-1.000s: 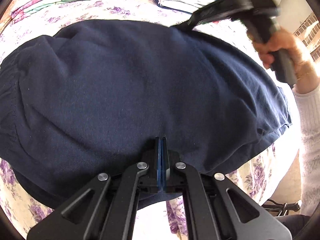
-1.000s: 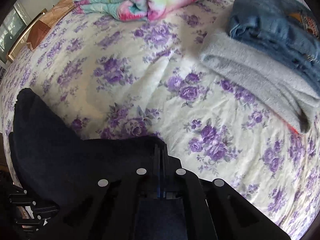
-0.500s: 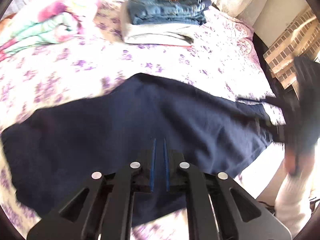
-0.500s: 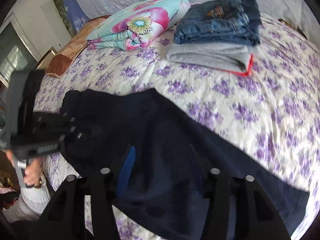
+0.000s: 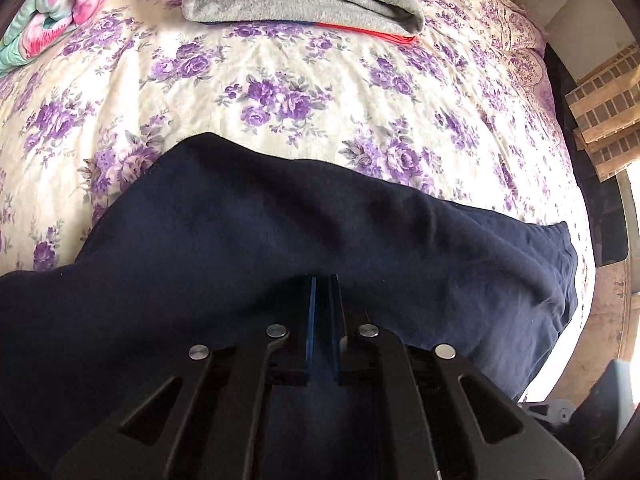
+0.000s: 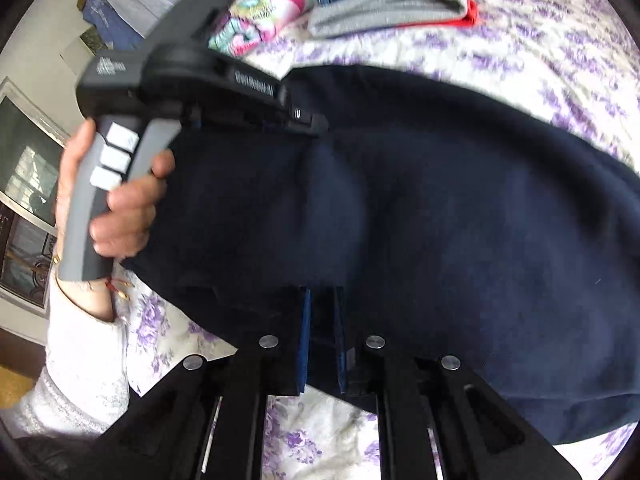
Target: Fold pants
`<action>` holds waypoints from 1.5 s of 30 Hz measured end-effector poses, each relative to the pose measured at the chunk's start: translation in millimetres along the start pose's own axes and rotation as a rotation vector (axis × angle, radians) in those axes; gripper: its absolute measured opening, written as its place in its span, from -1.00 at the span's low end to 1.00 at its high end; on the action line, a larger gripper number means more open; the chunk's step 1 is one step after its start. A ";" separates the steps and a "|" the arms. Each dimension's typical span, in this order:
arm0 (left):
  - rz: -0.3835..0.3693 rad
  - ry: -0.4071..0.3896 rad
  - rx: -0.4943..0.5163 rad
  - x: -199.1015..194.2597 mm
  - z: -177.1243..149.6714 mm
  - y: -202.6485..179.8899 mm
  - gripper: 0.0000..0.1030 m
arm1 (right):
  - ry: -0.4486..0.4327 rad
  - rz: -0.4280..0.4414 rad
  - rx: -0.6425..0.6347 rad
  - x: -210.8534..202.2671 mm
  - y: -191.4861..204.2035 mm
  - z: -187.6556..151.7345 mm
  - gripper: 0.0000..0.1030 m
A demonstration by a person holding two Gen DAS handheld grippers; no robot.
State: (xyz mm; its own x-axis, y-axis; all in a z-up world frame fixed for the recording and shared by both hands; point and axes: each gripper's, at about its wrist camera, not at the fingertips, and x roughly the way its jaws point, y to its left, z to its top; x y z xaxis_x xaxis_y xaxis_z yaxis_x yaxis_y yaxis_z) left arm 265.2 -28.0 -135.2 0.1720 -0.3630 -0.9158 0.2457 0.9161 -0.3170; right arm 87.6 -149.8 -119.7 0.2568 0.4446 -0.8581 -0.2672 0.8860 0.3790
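Note:
The dark navy pants (image 5: 280, 240) lie folded across the flowered bedspread (image 5: 280, 92); they also fill the right wrist view (image 6: 440, 200). My left gripper (image 5: 322, 284) is shut on the near edge of the pants, its blue pads nearly together with cloth between them. It also shows in the right wrist view (image 6: 312, 120), held in a hand at the pants' left part. My right gripper (image 6: 322, 300) is shut on the near edge of the pants, a fold of cloth between its pads.
A stack of folded clothes, grey (image 5: 304, 0) under blue denim, lies at the far side of the bed. A bright folded quilt (image 5: 40, 20) lies at the far left. The bed's right edge and a brick wall (image 5: 600, 120) are at the right.
Both grippers had let go and pulled back half a second ago, the right one wide open. Now both are down at the pants' near edge and shut on the cloth.

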 end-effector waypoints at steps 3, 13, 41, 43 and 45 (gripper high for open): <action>-0.013 -0.007 0.004 3.2 -0.3 3.7 -0.91 | -0.035 -0.022 -0.010 2.0 3.4 -3.7 -0.79; -0.017 -0.047 0.129 -33.1 -100.5 -27.4 -0.91 | -0.410 -0.023 0.326 -145.3 -89.1 -69.4 0.39; 0.027 -0.075 0.157 -55.9 -148.6 -75.4 -0.91 | -0.547 0.037 0.775 -136.7 -269.2 -112.0 -0.72; 0.016 -0.096 0.196 -64.8 -131.6 -104.7 -0.90 | -0.544 0.018 0.748 -140.3 -265.9 -112.8 -0.72; -0.026 -0.109 0.224 -66.7 -110.0 -138.8 -0.90 | -0.541 0.007 0.731 -142.3 -264.0 -112.8 -0.71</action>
State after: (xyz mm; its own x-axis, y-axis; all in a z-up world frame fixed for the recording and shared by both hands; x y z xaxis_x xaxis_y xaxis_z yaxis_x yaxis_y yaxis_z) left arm 114.6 -112.2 -57.3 0.2623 -0.4131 -0.8721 0.4545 0.8501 -0.2659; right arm 16.8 -461.8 -136.7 0.7079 0.2877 -0.6451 0.3383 0.6636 0.6672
